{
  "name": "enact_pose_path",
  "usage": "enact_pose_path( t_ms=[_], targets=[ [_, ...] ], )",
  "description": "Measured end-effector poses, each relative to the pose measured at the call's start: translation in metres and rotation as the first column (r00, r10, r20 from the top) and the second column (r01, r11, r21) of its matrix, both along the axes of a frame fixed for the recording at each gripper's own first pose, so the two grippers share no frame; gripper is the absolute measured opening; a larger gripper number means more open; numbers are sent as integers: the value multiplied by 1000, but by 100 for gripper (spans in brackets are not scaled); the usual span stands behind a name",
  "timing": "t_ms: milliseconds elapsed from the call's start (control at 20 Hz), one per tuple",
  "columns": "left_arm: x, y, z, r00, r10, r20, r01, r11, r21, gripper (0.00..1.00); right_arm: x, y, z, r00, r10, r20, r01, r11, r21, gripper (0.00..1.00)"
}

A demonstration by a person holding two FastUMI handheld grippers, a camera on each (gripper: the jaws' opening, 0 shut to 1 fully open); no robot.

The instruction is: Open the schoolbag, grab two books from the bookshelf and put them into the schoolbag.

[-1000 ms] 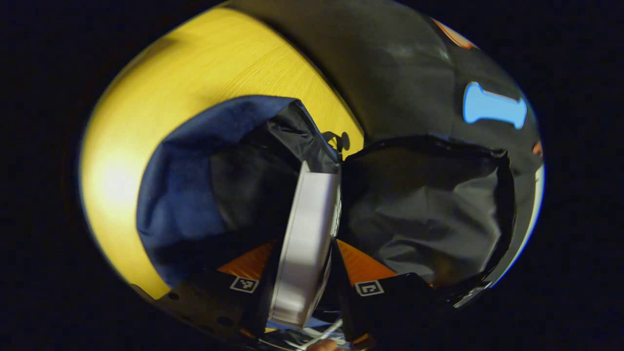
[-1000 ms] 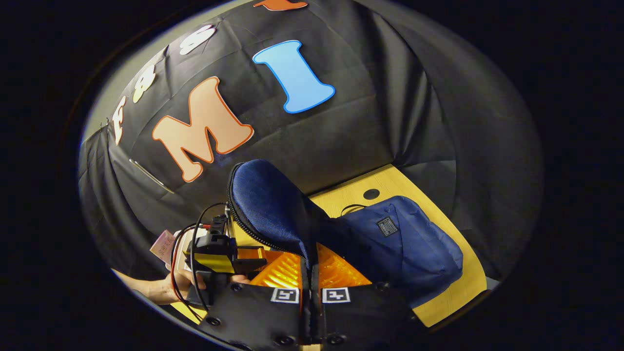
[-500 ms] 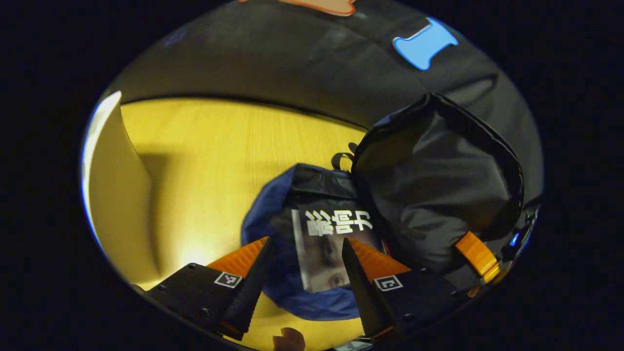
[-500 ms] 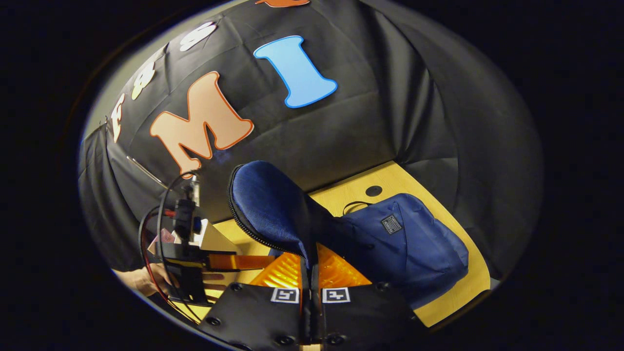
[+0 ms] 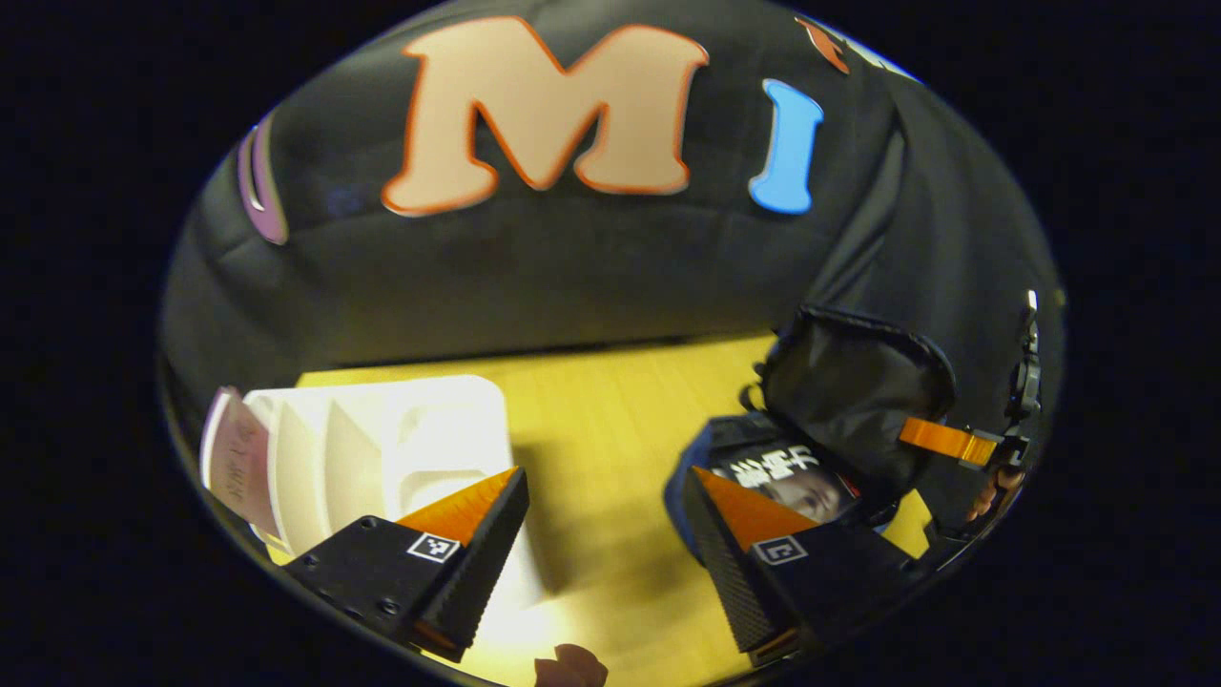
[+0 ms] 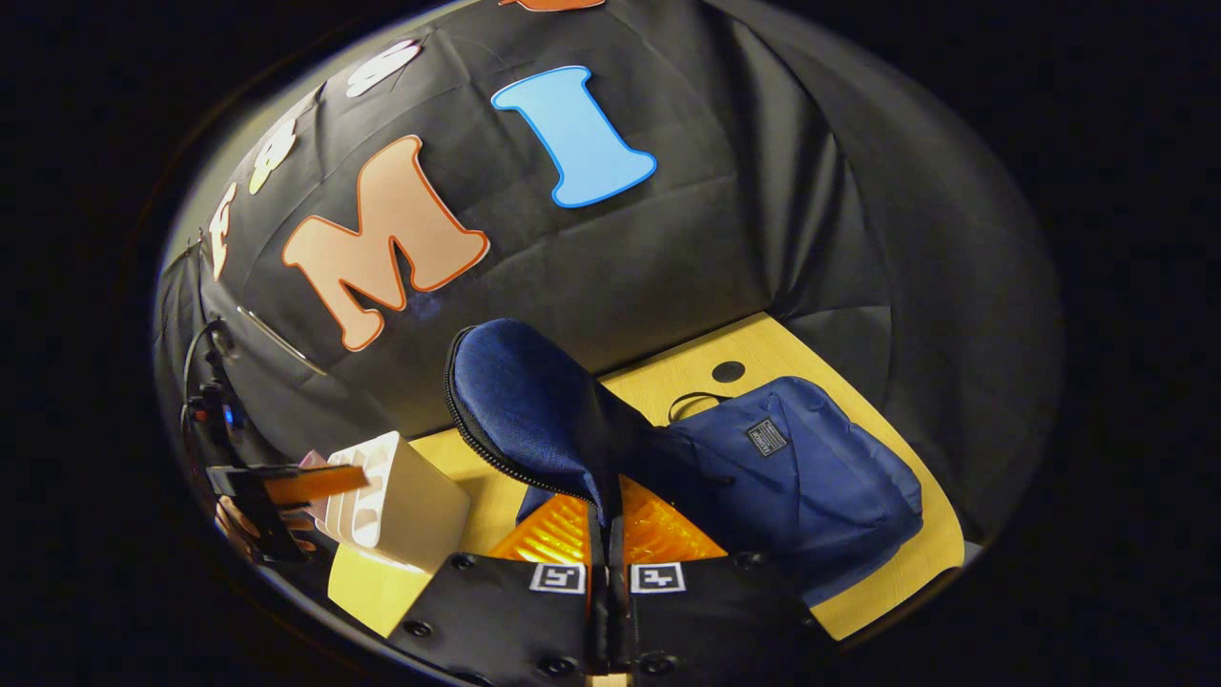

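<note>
The blue schoolbag [image 6: 811,468] lies on the yellow table [image 6: 858,582], its flap [image 6: 520,401] lifted upright. My right gripper [image 6: 607,501] is shut on the flap's zipper edge. In the left gripper view the bag's mouth [image 5: 854,391] gapes at the right, with a dark-covered book [image 5: 796,485] lying inside it. My left gripper [image 5: 606,487] is open with nothing between its fingers, above bare table between the bag and the white bookshelf [image 5: 382,448]. A pink book [image 5: 234,458] stands at the shelf's left end. The right gripper view has the left gripper [image 6: 286,482] by the shelf [image 6: 396,491].
The black cloth wall closes off the back of the table just behind the bag and shelf. A round cable hole [image 6: 728,370] sits in the tabletop beyond the bag. A hand [image 5: 987,491] holds the far gripper at the right edge.
My left gripper let go of the book inside the bag, drew back out and swung left toward the bookshelf. The right gripper kept the flap raised.
</note>
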State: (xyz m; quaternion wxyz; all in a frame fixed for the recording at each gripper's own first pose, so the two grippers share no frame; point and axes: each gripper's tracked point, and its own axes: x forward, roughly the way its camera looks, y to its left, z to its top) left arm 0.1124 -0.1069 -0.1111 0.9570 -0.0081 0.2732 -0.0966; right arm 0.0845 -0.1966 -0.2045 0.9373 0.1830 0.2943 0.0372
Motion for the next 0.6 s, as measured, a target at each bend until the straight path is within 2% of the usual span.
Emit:
enact_pose_path(
  t_ms=[100, 250, 450, 600],
  targets=[
    [-1, 50, 22, 996, 69, 53, -71, 997, 31, 99, -1, -1, 1, 1000, -9, -1, 9, 1000, -7, 4],
    [-7, 121, 47, 983, 144, 111, -150, 987, 54, 98, 2, 2, 1, 1000, -22, -1, 22, 1000, -9, 5],
    [-17, 219, 46, 963, 256, 85, -265, 957, 117, 97, 5, 6, 2, 999, -42, 5, 42, 999, -3, 4],
    [-17, 267, 43, 955, 288, 68, -295, 945, 139, 97, 5, 9, 3, 999, -50, 10, 50, 999, 0, 4]
  ],
)
